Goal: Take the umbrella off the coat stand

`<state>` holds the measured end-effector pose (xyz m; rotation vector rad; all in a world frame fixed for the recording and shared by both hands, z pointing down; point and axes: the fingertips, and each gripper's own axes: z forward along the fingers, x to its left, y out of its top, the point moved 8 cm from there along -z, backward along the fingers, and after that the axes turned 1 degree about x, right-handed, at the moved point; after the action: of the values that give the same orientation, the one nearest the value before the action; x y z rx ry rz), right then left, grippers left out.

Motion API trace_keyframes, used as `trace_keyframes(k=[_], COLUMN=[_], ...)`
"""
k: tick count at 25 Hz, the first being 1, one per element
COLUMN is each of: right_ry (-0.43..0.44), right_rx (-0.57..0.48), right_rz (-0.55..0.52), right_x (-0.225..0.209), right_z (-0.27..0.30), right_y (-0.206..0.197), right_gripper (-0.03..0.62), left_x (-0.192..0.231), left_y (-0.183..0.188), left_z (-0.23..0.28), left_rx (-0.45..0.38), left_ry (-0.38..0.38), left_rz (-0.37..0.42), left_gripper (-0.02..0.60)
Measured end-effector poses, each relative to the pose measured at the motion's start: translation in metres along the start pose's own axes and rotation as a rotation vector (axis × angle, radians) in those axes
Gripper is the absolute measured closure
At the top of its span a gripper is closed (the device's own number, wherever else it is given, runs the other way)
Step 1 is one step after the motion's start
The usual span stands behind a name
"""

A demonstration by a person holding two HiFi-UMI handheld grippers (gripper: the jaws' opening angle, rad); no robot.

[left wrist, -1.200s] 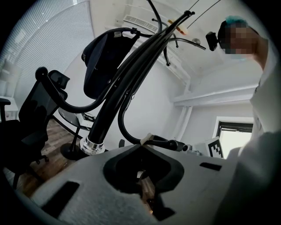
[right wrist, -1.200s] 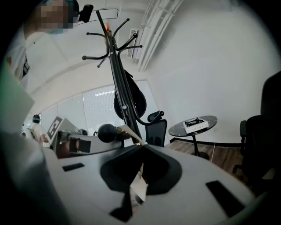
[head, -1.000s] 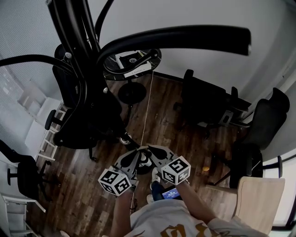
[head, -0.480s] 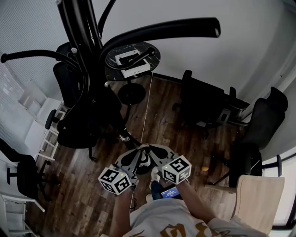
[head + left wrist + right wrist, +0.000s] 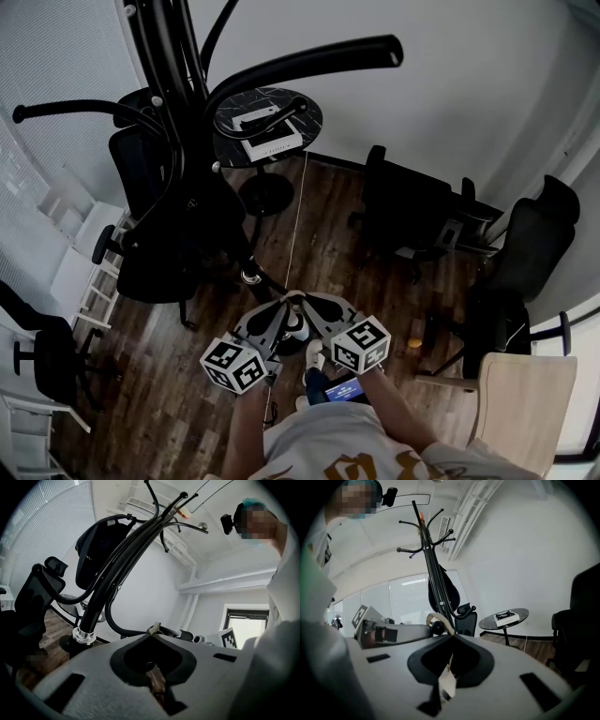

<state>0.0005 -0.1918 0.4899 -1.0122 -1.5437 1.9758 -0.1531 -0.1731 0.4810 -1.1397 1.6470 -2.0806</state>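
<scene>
The coat stand (image 5: 173, 112) rises at the upper left. Its black arms fan out over the wooden floor (image 5: 328, 225), and one long arm reaches past the round worktop (image 5: 311, 117), which carries a white box (image 5: 265, 141). Office chairs (image 5: 412, 211) edge a bare strip of floor in the middle. No view lets the umbrella be told from the stand's black tubes. Low at centre, the left gripper (image 5: 279, 311) and right gripper (image 5: 309, 302) sit tip to tip. The fingers of each are pressed together on nothing, well apart from the stand.
</scene>
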Motion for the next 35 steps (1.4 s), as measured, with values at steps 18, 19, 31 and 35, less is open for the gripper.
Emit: trace_keyframes(k=[18, 19, 31, 35], right_ry=[-0.01, -0.01, -0.02, -0.022], right_rx=[-0.023, -0.023, -0.02, -0.027], right_rz=[-0.016, -0.014, -0.025, -0.025], right_x=[0.016, 0.017, 0.035, 0.043], right_z=[-0.016, -0.018, -0.05, -0.064], right_y=[0.002, 0.002, -0.006, -0.008], right_gripper=[0.576, 0.576, 0.577, 0.577], left_x=[-0.015, -0.016, -0.044, -0.056], left_y=[0.002, 0.002, -0.011, -0.015], left_z=[-0.011, -0.013, -0.025, -0.031], left_rx=[-0.005, -0.004, 0.004, -0.003], left_ry=[-0.017, -0.018, -0.022, -0.027], left_rz=[0.02, 0.02, 0.021, 0.022], left_gripper=[0.559, 0.558, 0.56, 0.56])
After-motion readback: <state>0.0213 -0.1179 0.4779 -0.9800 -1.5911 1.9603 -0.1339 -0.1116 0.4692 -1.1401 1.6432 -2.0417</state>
